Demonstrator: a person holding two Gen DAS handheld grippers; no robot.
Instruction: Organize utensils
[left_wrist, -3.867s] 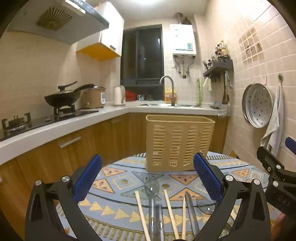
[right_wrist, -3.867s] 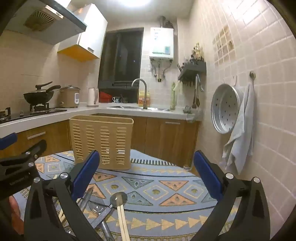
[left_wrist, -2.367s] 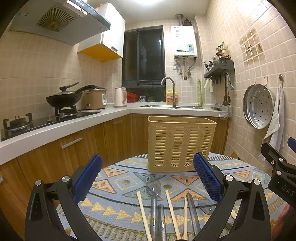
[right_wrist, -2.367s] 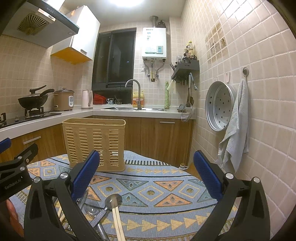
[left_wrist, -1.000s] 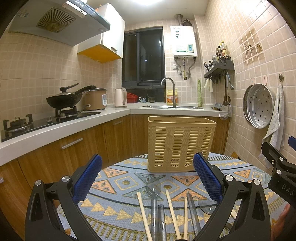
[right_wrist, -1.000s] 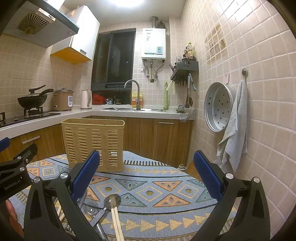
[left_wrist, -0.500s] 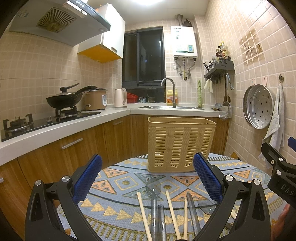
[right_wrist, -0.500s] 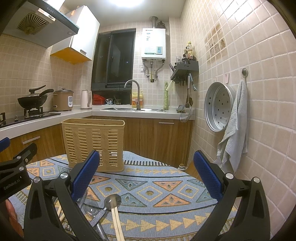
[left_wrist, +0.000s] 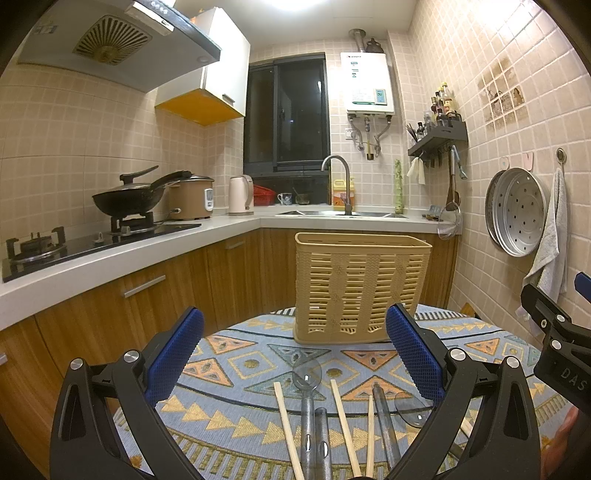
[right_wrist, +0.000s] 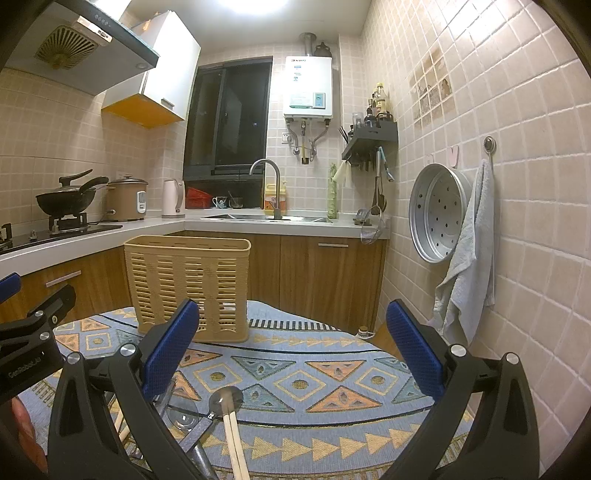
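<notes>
A tan slotted utensil basket (left_wrist: 360, 288) stands upright at the far side of a round table with a patterned cloth (left_wrist: 236, 373); it also shows in the right wrist view (right_wrist: 188, 286). Near me lie clear plastic spoons (left_wrist: 306, 373), wooden chopsticks (left_wrist: 341, 417) and clear handles. My left gripper (left_wrist: 295, 354) is open and empty, above the utensils. My right gripper (right_wrist: 291, 356) is open and empty; a metal spoon (right_wrist: 224, 399) with a pair of chopsticks (right_wrist: 232, 439) across it lies below it.
Wooden cabinets and a white counter (left_wrist: 110, 258) with stove, wok (left_wrist: 129, 197) and rice cooker run behind the table. A sink (right_wrist: 266, 218) is at the back. A steamer tray (right_wrist: 436, 212) and a towel (right_wrist: 469, 254) hang on the right wall.
Both grippers have stayed nearly still, with only a slight drift of view since the earliest frames. Nothing was taken hold of.
</notes>
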